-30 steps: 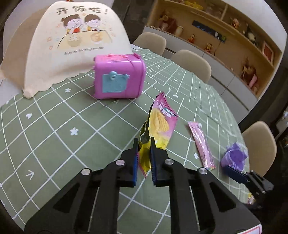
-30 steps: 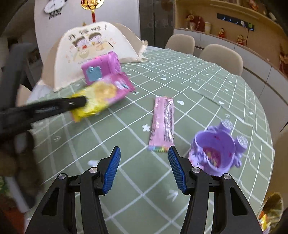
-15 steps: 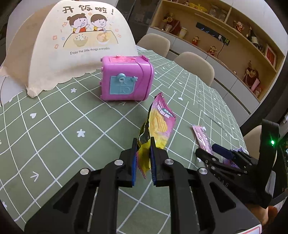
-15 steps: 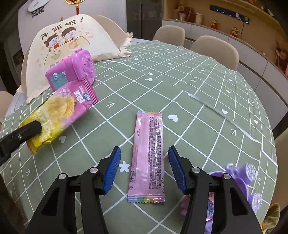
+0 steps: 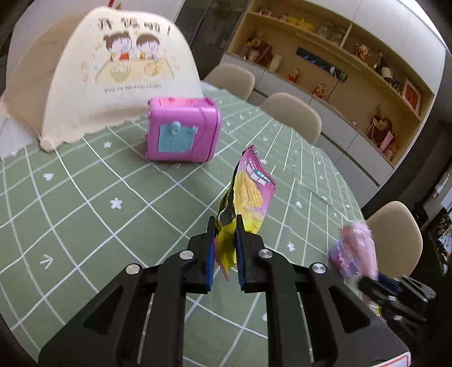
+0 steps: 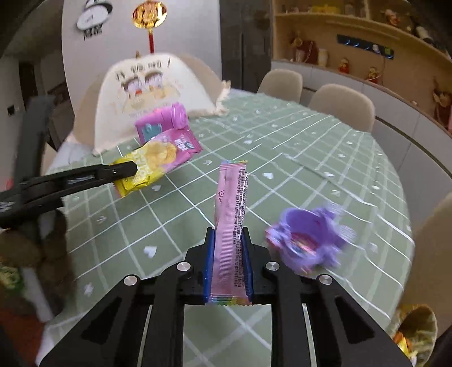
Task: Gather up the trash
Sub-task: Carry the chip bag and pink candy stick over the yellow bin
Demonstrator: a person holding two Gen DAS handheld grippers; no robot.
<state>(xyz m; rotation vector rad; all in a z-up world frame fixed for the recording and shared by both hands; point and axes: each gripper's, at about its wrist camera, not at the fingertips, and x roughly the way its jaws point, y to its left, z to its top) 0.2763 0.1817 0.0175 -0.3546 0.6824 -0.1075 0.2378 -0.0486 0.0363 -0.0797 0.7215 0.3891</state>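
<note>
Right wrist view: right tongs (image 6: 227, 255) just closed on pink wrapper (image 6: 230, 225); left tongs (image 5: 224, 248) clamp chip bag (image 5: 248, 197).

A round table (image 6: 325, 146) is covered by a green grid-patterned cloth and ringed by beige chairs (image 5: 291, 113). Wooden shelves (image 5: 353, 65) filled with ornaments are set along the wall above grey cabinets (image 6: 395, 132). A wall clock (image 6: 91, 19) is hung on a white panel.

Perhaps "Enjoy the little things everyday", food cover (image 5: 93, 84)
</note>
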